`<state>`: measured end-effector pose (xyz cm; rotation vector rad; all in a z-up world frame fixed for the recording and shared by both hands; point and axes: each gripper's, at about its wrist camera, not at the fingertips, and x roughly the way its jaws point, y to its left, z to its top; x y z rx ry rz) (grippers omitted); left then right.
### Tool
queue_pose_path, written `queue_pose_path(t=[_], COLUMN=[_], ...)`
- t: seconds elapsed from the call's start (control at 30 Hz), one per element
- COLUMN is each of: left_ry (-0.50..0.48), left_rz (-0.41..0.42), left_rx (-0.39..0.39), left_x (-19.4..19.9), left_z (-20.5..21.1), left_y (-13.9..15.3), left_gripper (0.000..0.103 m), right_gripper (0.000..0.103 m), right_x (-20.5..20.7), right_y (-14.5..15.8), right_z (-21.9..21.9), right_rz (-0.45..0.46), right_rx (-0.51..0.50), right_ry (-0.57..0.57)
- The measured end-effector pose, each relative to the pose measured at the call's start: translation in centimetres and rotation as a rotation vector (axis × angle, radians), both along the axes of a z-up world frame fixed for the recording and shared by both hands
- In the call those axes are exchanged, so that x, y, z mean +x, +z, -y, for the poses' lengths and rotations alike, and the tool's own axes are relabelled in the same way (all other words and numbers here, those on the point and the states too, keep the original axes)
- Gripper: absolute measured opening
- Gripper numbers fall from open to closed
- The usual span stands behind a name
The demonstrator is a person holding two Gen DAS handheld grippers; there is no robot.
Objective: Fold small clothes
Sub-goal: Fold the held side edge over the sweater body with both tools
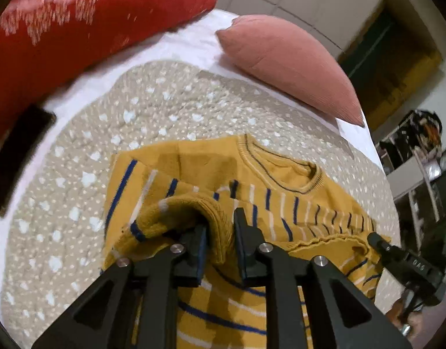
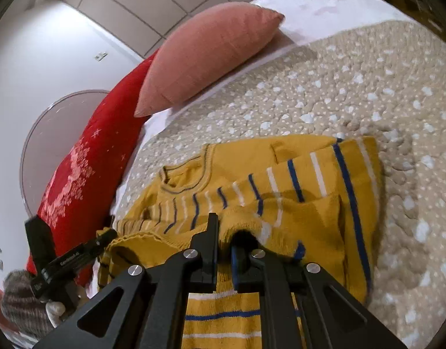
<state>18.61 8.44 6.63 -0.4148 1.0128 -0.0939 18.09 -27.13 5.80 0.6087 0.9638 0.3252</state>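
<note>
A small mustard-yellow knit sweater (image 1: 281, 180) with blue and white stripes lies on the beige dotted bed cover, its collar toward the pillows. It also shows in the right wrist view (image 2: 295, 180). My left gripper (image 1: 221, 229) is shut on a fold of the sweater's ribbed hem, lifted off the cover. My right gripper (image 2: 224, 232) is shut on another part of the same hem. The right gripper's fingertips (image 1: 377, 241) pinch the hem at the right edge of the left wrist view. The left gripper (image 2: 106, 237) shows at the lower left of the right wrist view.
A red patterned pillow (image 1: 77, 29) and a pink pillow (image 1: 289, 64) lie at the head of the bed. A dark flat phone-like object (image 1: 16, 157) lies on the white sheet at left. Shelving with clutter (image 1: 420, 151) stands beyond the bed's right edge.
</note>
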Motion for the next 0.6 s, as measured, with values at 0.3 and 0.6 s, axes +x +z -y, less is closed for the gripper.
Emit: queue_pose_path(t=[0.3, 0.6], left_ry=[0.02, 0.103], left_rz=[-0.004, 0.02], left_rx=[-0.158, -0.085], left_x=[1.9, 0.5], left_z=[-1.9, -5.0], left_y=[-0.8, 1.0], left_gripper=[0.033, 0.056], right_gripper=[0.05, 0.064], right_x=[2.2, 0.9], right_y=[-1.3, 2.0], right_z=[2.5, 3.8], right_rz=[-0.019, 0.063], right_rx=[0.101, -0.023], right_ry=[-0.112, -0.145])
